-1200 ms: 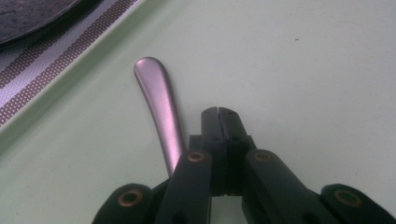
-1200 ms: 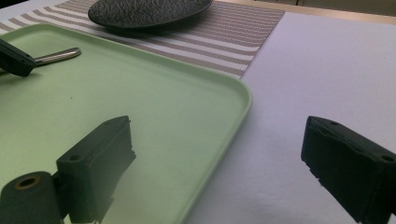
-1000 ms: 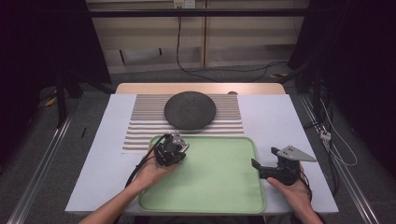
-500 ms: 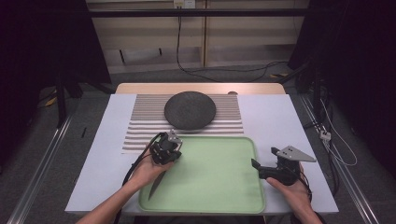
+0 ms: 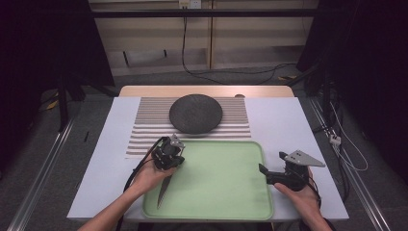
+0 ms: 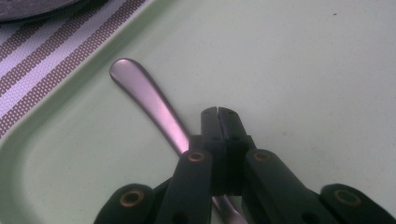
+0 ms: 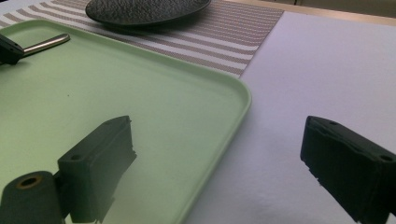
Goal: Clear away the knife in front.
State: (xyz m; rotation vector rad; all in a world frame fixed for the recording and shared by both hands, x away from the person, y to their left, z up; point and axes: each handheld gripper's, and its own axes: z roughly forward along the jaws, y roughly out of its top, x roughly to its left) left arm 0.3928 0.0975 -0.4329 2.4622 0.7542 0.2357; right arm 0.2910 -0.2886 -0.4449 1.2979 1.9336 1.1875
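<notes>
Knife point(image 6: 149, 100) clamped in left gripper point(image 6: 218, 112) — over tray point(image 6: 303, 70).

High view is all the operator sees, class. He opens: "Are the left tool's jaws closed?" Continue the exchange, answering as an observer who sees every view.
Observer: Yes. In the left gripper view, the left tool has its jaws meeting at the tips.
Operator: And the cutlery?
Observer: Its rounded metal handle runs under the tool, beside the closed tips, over the green tray.
Operator: Right tool?
Observer: The right tool is wide open, one jaw over the tray, the other over the white table.
</notes>
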